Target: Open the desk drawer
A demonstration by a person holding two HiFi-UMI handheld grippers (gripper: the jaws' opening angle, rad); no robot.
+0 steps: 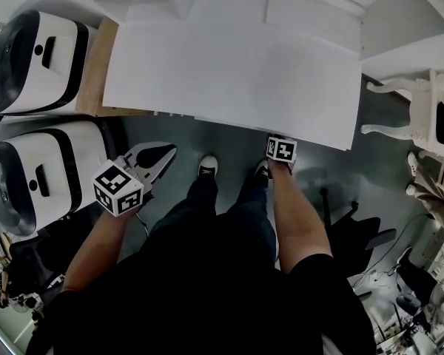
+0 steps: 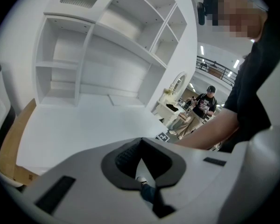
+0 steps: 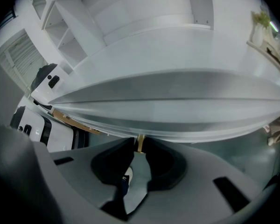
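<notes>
A white desk (image 1: 229, 72) stands before me, and its front edge fills the right gripper view. Under that edge runs the grey drawer front (image 3: 177, 90) with a small brass knob (image 3: 140, 143) hanging below it. My right gripper (image 3: 140, 146) points steeply down, and its two fingertips close against the knob's sides. In the head view only its marker cube (image 1: 281, 150) shows at the desk's edge; the jaws are hidden there. My left gripper (image 1: 159, 157) hangs off to the left, away from the desk. Its tips meet (image 2: 140, 141) with nothing between them.
Two white-and-black machines (image 1: 37, 61) (image 1: 37, 176) stand at the left, beside a wooden board (image 1: 96, 80). A white ornate chair (image 1: 422, 109) is at the right. White shelves (image 2: 107, 45) rise behind the desk. Another person (image 2: 203, 104) stands far off. My shoes (image 1: 207, 166) are near the desk's front.
</notes>
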